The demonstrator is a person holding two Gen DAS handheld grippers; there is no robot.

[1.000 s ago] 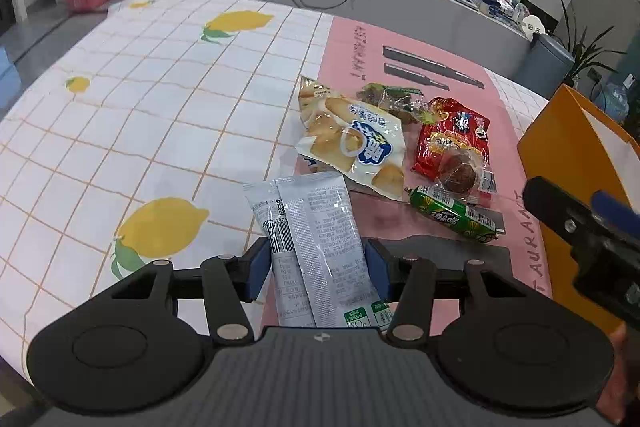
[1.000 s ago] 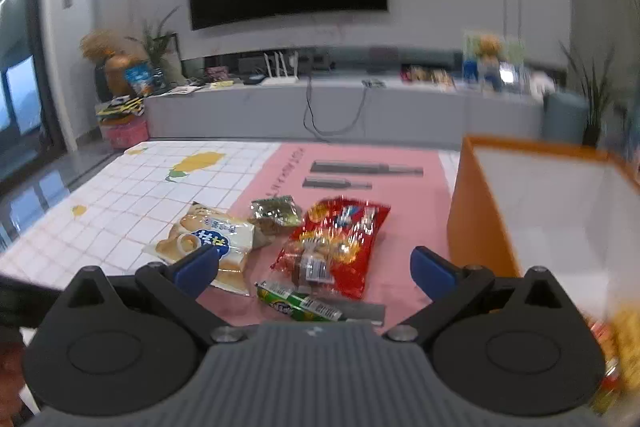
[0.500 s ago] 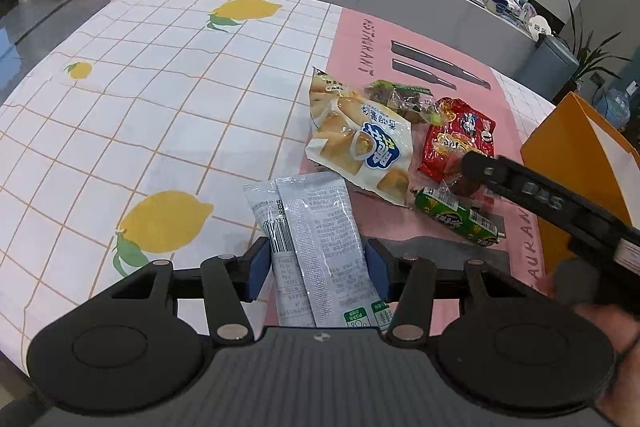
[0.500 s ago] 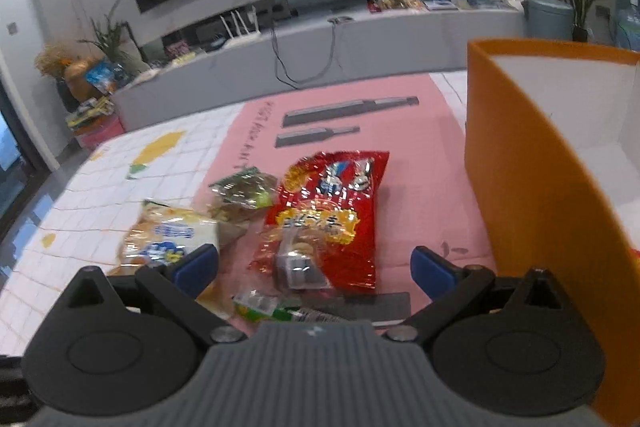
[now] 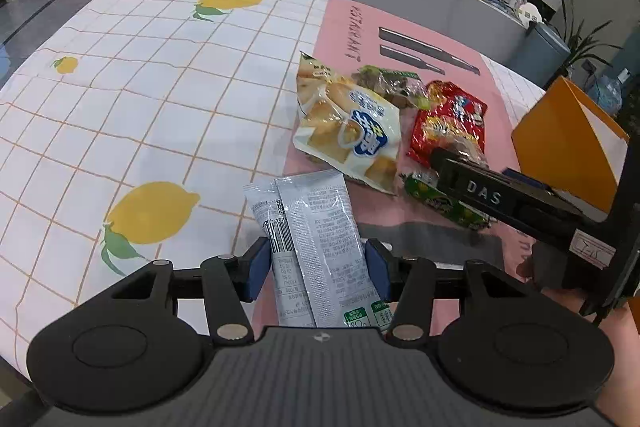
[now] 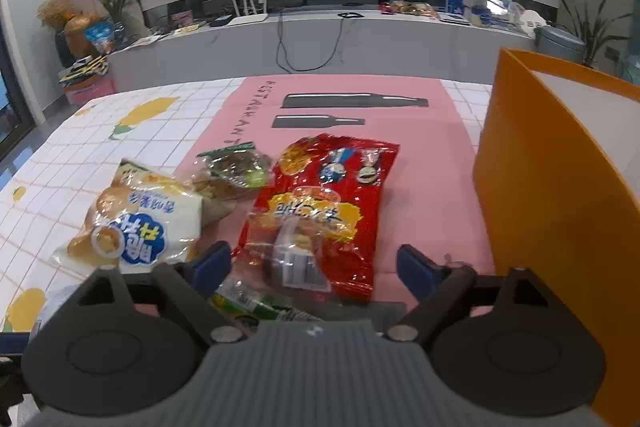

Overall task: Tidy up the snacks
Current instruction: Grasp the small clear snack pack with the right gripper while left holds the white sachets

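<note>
While left claw (image 5: pixel 316 269) grips the grey foil sachet (image 5: pixel 310 227), right claw (image 6: pixel 314 263), part-open, has been closing around the red crinkly snack bag (image 6: pixel 324 203); four packs remain unsorted.

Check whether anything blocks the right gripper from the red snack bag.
Nothing visible does. The right gripper, jaws just closing, already straddles the red snack bag's near end; a small clear-wrapped snack lies on top there.

green snack stick (image 6: pixel 248 301) half hidden under right tongs (image 6: pixel 314 265) body, orange box (image 6: pixel 560 211) cut off at right frame edge, grey packet (image 5: pixel 316 247) lower end hidden
</note>
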